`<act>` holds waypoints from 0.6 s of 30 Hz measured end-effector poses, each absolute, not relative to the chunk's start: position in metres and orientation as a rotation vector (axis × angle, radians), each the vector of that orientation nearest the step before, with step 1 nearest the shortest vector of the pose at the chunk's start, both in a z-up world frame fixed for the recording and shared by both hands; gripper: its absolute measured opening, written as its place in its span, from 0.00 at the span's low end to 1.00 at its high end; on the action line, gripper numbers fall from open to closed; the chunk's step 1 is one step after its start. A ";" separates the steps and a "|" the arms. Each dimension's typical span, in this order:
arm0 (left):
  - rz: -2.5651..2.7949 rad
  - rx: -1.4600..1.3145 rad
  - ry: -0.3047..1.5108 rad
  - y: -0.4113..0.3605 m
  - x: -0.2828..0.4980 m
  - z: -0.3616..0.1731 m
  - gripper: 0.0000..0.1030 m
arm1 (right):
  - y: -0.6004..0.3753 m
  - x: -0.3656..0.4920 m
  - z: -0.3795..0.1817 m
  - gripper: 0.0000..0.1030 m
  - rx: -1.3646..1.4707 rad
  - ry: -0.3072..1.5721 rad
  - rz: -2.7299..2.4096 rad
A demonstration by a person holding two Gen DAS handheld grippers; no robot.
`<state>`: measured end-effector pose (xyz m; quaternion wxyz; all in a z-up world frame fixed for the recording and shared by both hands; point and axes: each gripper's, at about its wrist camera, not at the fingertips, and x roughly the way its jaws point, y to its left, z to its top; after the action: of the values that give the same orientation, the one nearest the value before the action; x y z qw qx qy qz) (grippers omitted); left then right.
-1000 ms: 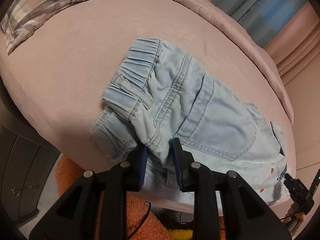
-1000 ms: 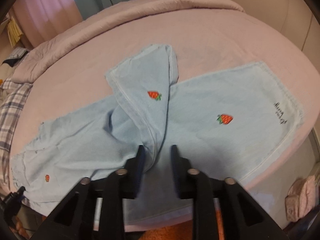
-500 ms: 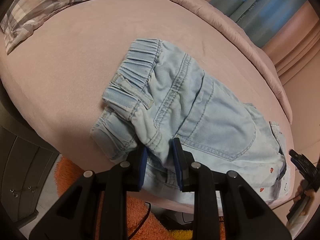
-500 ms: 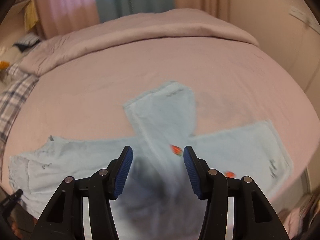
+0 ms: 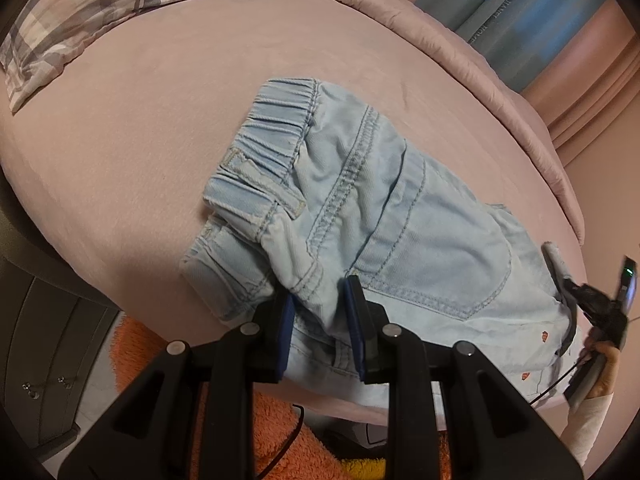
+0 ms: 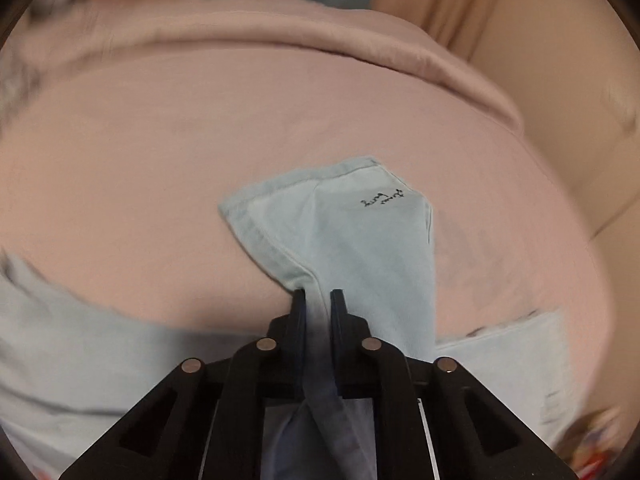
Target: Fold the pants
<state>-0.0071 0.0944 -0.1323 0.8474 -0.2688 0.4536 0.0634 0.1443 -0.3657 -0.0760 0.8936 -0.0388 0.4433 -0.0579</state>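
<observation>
One pair of pale blue denim pants (image 5: 384, 216) was laid on the bed (image 5: 160, 112), which was covered in smooth dusty-pink cloth; a gathered elastic waistband (image 5: 276, 124), double-stitched seams and a patch pocket were seen. The left gripper (image 5: 320, 312) was held low at the near bed edge, its jaws pinched on a bunched fold below the waistband. A lifted leg hem (image 6: 340, 216) was clamped between the narrowly set jaws of the right gripper (image 6: 318, 300). One plaid pillow (image 5: 100, 8) lay beyond.
</observation>
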 end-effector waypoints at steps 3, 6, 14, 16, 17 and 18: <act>0.117 -0.588 0.957 0.100 -0.007 -0.134 0.25 | -0.428 0.124 -0.047 0.06 0.211 0.828 -0.147; 0.103 -0.604 0.957 0.104 -0.007 -0.134 0.25 | -0.484 0.085 -0.022 0.06 0.365 0.699 -0.239; 0.069 -0.677 0.961 0.118 -0.009 -0.136 0.23 | -0.577 0.010 -0.074 0.06 0.671 0.770 -0.310; 0.066 -0.688 0.968 0.121 -0.009 -0.135 0.22 | -0.583 -0.002 -0.089 0.06 0.737 0.798 -0.311; 0.066 -0.691 0.969 0.120 -0.009 -0.134 0.22 | -0.586 -0.007 -0.094 0.06 0.762 0.798 -0.306; 0.067 -0.694 0.972 0.120 -0.009 -0.134 0.22 | -0.589 -0.011 -0.097 0.06 0.771 0.799 -0.311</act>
<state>-0.0085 0.1202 -0.1339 0.8265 -0.3266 0.4574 0.0316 -0.0110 -0.5892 -0.0968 0.8383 0.3644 0.3778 -0.1469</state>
